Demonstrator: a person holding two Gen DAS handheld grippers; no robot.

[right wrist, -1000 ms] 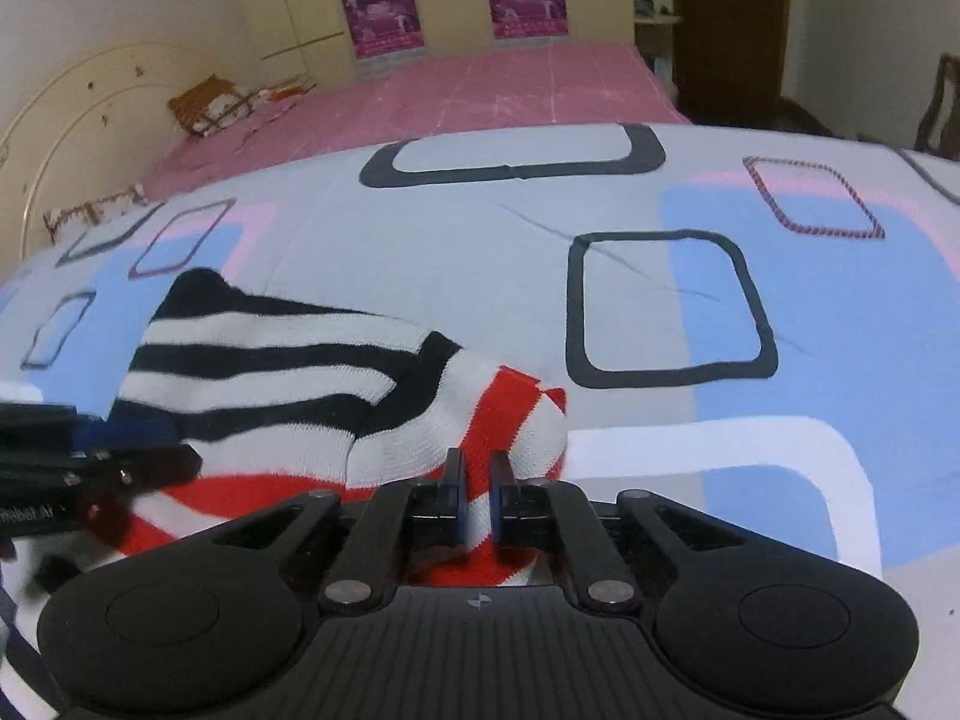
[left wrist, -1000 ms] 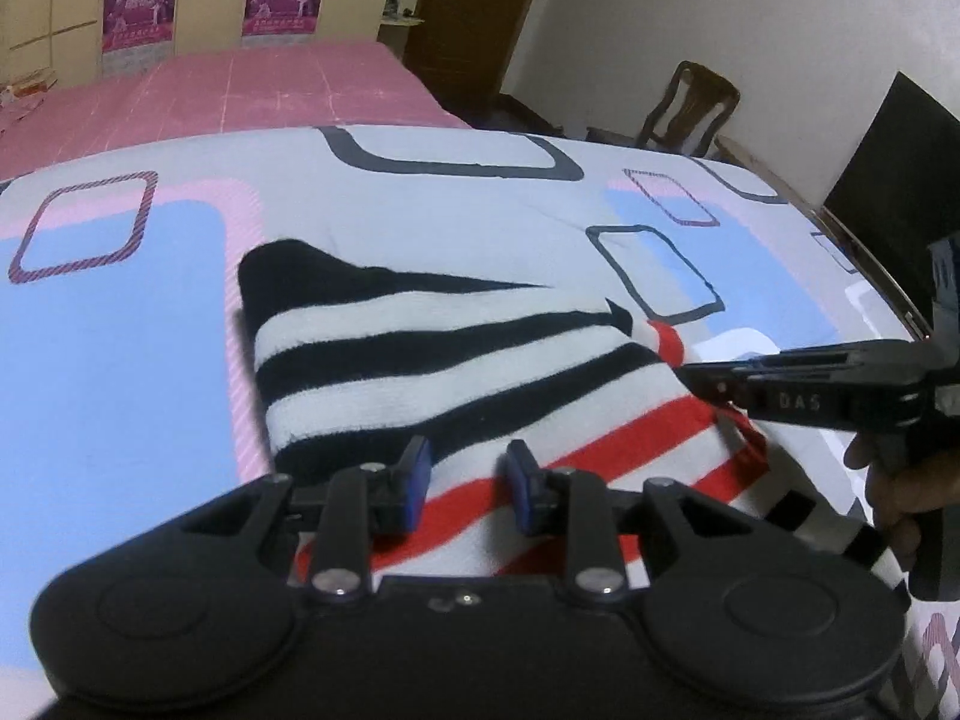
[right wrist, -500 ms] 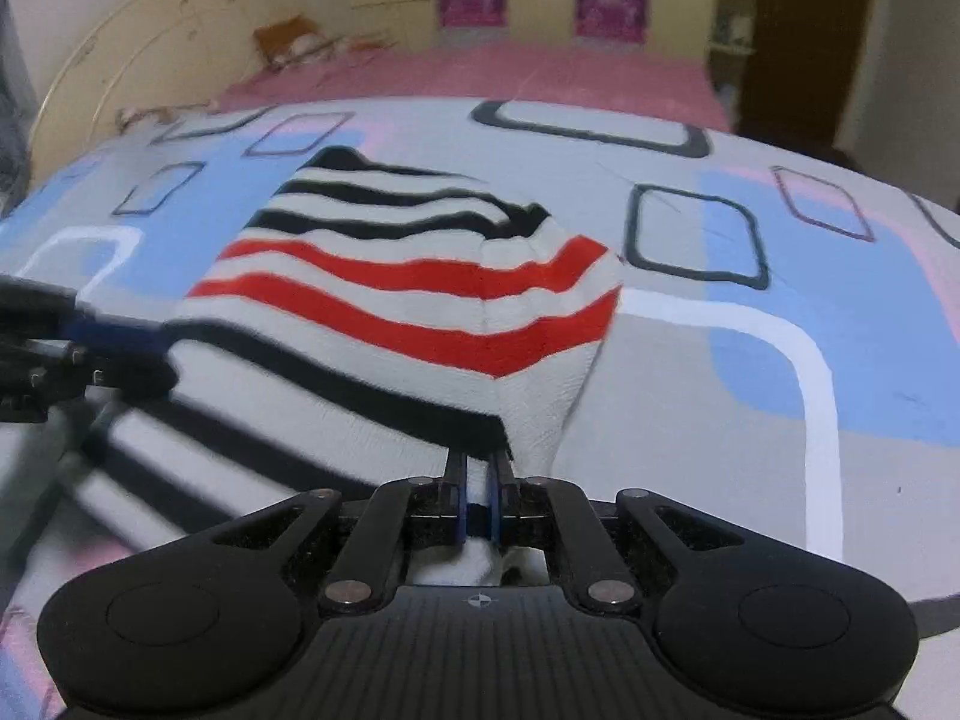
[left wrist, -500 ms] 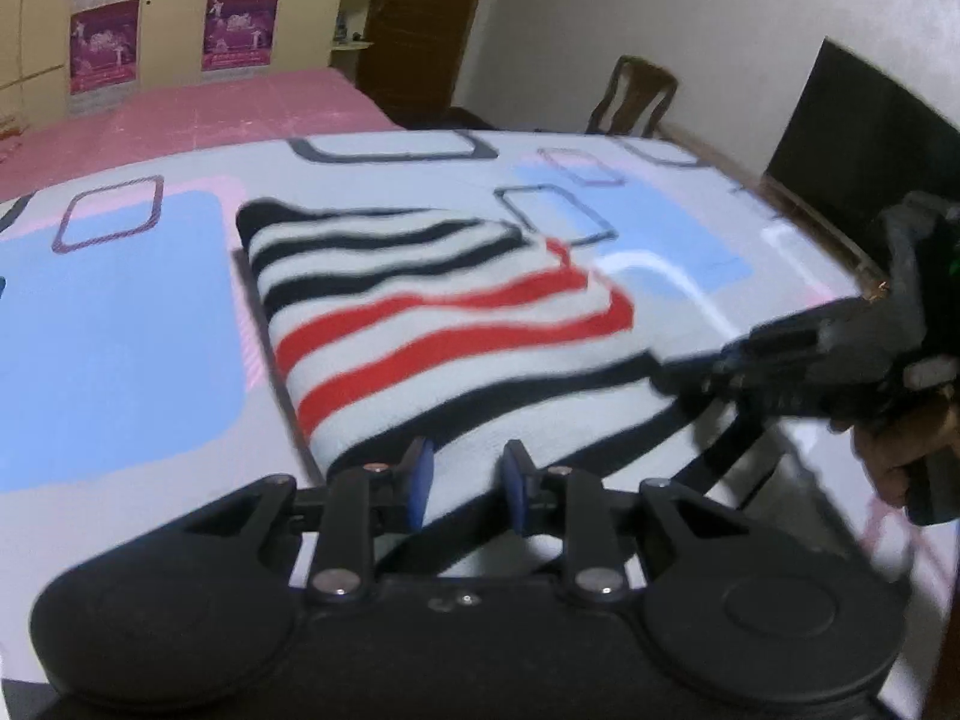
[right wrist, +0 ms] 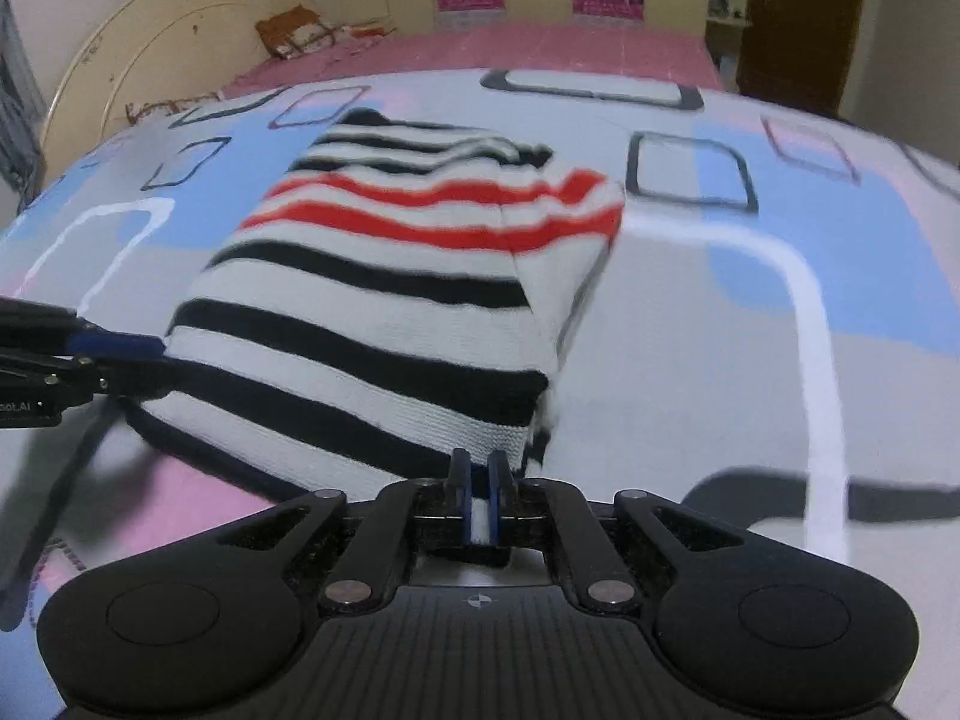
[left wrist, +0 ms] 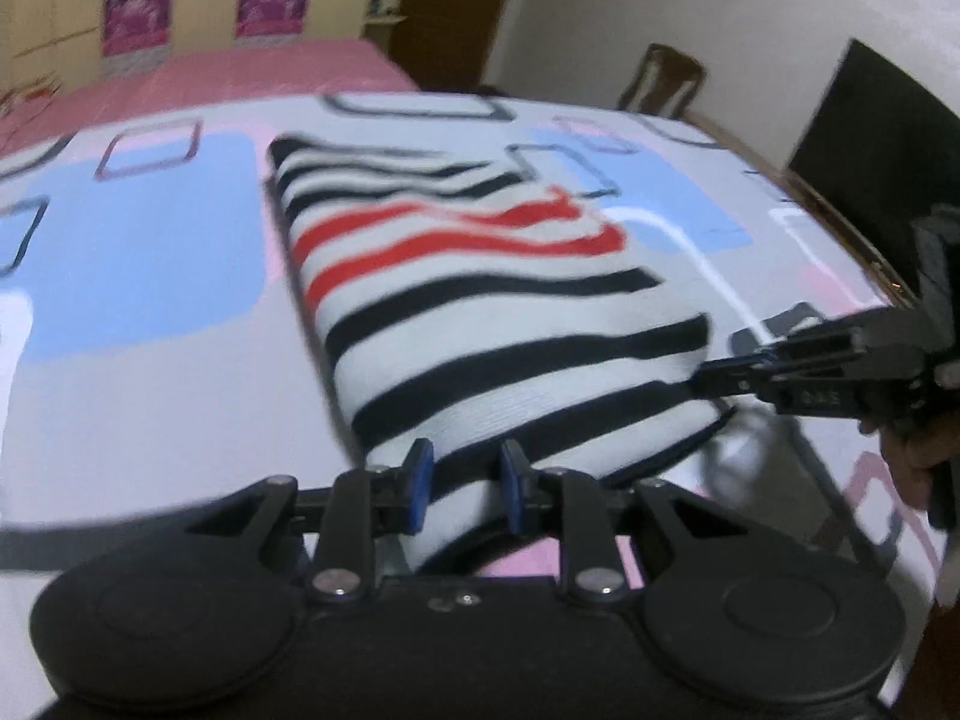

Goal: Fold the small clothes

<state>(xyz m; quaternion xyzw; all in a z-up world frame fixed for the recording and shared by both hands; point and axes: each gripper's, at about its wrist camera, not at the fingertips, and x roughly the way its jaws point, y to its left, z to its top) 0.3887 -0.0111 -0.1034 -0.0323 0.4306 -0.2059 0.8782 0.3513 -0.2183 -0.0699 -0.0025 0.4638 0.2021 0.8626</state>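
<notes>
On a patterned bedspread (right wrist: 780, 360), the right gripper (right wrist: 477, 483) is clamped tight on the near corner of one striped sweater (right wrist: 384, 276), while the left gripper (left wrist: 462, 489), jaws narrowly apart, pinches a thicker bunch of its other near corner. Two grippers, one garment. A second ago the sweater lay folded farther up; both near corners have since been drawn toward the cameras, unfolding it.

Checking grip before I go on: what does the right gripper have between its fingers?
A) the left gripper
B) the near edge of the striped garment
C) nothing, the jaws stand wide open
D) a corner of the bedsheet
B: in the right wrist view the right gripper is pinched on the near hem of the striped garment.
</notes>
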